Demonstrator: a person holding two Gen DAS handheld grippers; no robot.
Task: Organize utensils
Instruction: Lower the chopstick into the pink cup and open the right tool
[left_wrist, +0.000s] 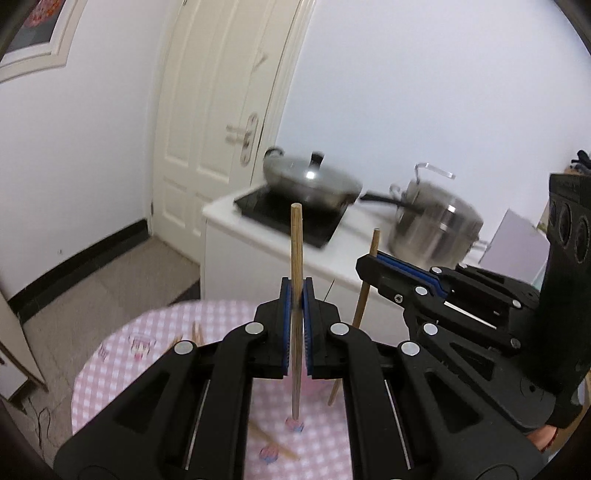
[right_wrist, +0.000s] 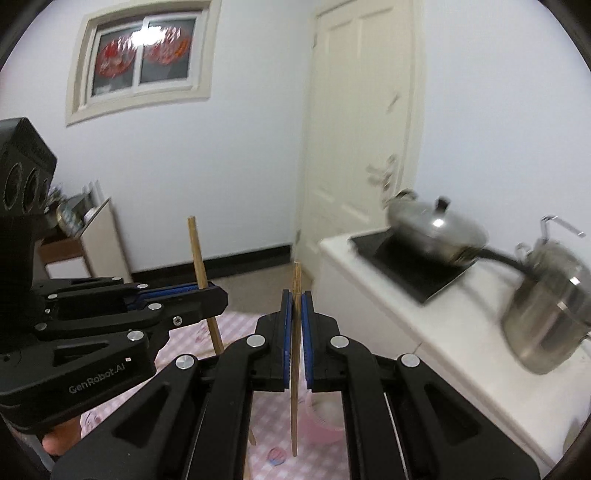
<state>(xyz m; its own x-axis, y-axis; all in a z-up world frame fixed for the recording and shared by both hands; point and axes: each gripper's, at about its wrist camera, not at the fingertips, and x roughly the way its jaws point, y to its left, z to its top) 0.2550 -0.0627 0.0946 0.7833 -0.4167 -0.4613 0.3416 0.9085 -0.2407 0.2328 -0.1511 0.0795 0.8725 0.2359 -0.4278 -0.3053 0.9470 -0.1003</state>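
Two chopsticks are up in the air, one in each gripper, above a round table (left_wrist: 110, 354) under a pink checked cloth. Behind it stands a white counter (left_wrist: 229, 229) with a black induction hob (left_wrist: 266, 210), a lidded frying pan (left_wrist: 310, 181) on the hob and a steel stockpot (left_wrist: 436, 229) to its right; both are blurred. A white door (left_wrist: 207, 110) fills the wall behind, and the right wrist view shows a window (right_wrist: 142, 55) high on the left wall.

The left gripper (left_wrist: 296, 295) has its blue-padded jaws closed tight on a wooden chopstick (left_wrist: 296, 240) that stands upright, its top above the fingers and its lower end just over the cloth. The right gripper (right_wrist: 296, 299) is likewise clamped on a second chopstick (right_wrist: 295, 273), also upright. In each view the other gripper comes in from the side, its stick tilted a little. The two grippers are near each other, not touching.

More loose chopsticks (left_wrist: 273, 441) lie flat on the cloth below and near the table's far left edge. A pale pink holder (right_wrist: 325, 417) sits on the cloth under the right gripper, partly hidden
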